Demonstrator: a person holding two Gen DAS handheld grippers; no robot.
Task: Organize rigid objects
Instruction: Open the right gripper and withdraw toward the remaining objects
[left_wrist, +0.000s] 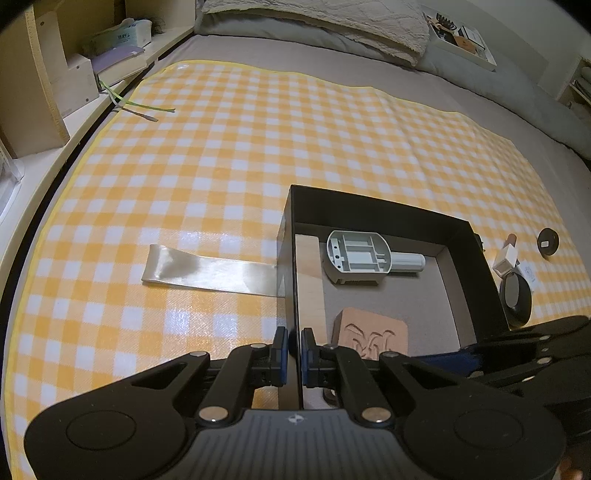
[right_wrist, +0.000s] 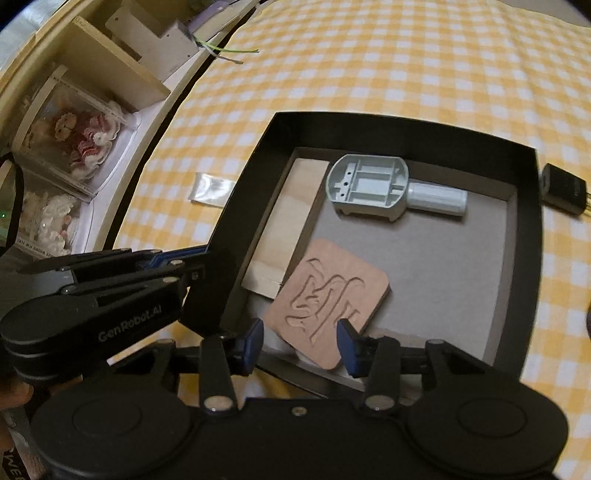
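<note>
A black box (left_wrist: 384, 210) (right_wrist: 369, 125) lies on the yellow checked cloth. Inside it are a grey plastic housing part (left_wrist: 364, 256) (right_wrist: 376, 186), a carved brown square block (left_wrist: 373, 338) (right_wrist: 328, 295) and a plain wooden board (left_wrist: 308, 266) (right_wrist: 284, 229). My left gripper (left_wrist: 294, 350) is shut on the box's left wall; it also shows in the right wrist view (right_wrist: 177, 262). My right gripper (right_wrist: 301, 341) is open, its fingers on either side of the carved block's near corner, just above the box's near wall.
A clear plastic strip (left_wrist: 210, 271) (right_wrist: 210, 188) lies left of the box. Right of the box are a black plug (right_wrist: 563, 188), a black round case (left_wrist: 515, 295), a small white cube (left_wrist: 508, 258) and a dark disc (left_wrist: 547, 241). Shelves (left_wrist: 55, 92) border the left, pillows (left_wrist: 332, 22) the far end.
</note>
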